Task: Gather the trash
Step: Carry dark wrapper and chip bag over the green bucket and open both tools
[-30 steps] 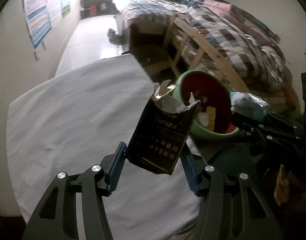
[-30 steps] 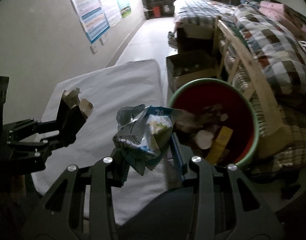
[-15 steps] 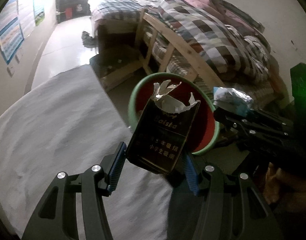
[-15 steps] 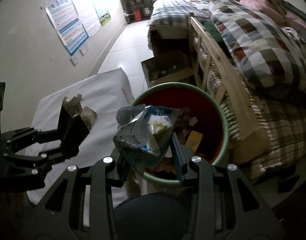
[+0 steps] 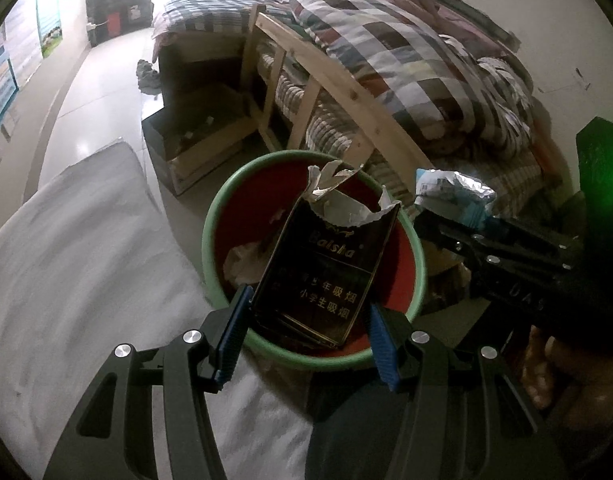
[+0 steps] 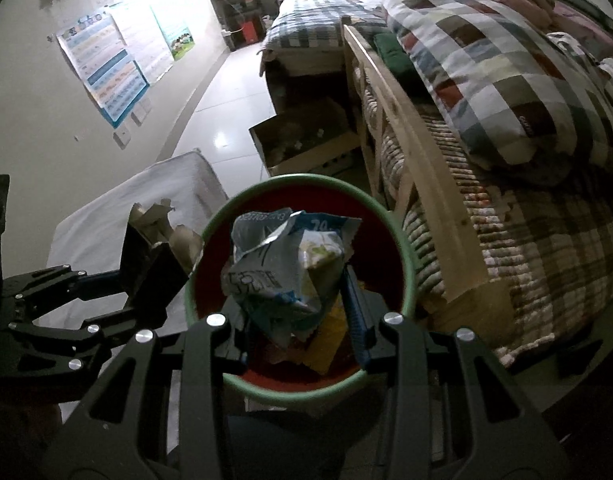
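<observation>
My left gripper (image 5: 306, 316) is shut on a torn black cigarette pack (image 5: 326, 268) and holds it over the near part of a red bin with a green rim (image 5: 210, 232). My right gripper (image 6: 294, 312) is shut on a crumpled blue-and-white snack bag (image 6: 286, 272), held above the same bin (image 6: 406, 252), which holds paper and wrapper scraps. The right gripper with its bag (image 5: 454, 192) shows at the right of the left wrist view. The left gripper with the pack (image 6: 150, 272) shows at the bin's left rim in the right wrist view.
A white cloth-covered table (image 5: 78, 264) lies left of the bin. A wooden bed frame (image 5: 326, 80) with checked quilts (image 6: 486, 72) stands behind and right. An open cardboard box (image 5: 194, 136) sits on the tiled floor beyond the bin. Posters (image 6: 106, 68) hang on the left wall.
Both grippers have moved from beside the table to over the bin, each still holding its piece of trash. The bin now sits directly under the pack and the bag.
</observation>
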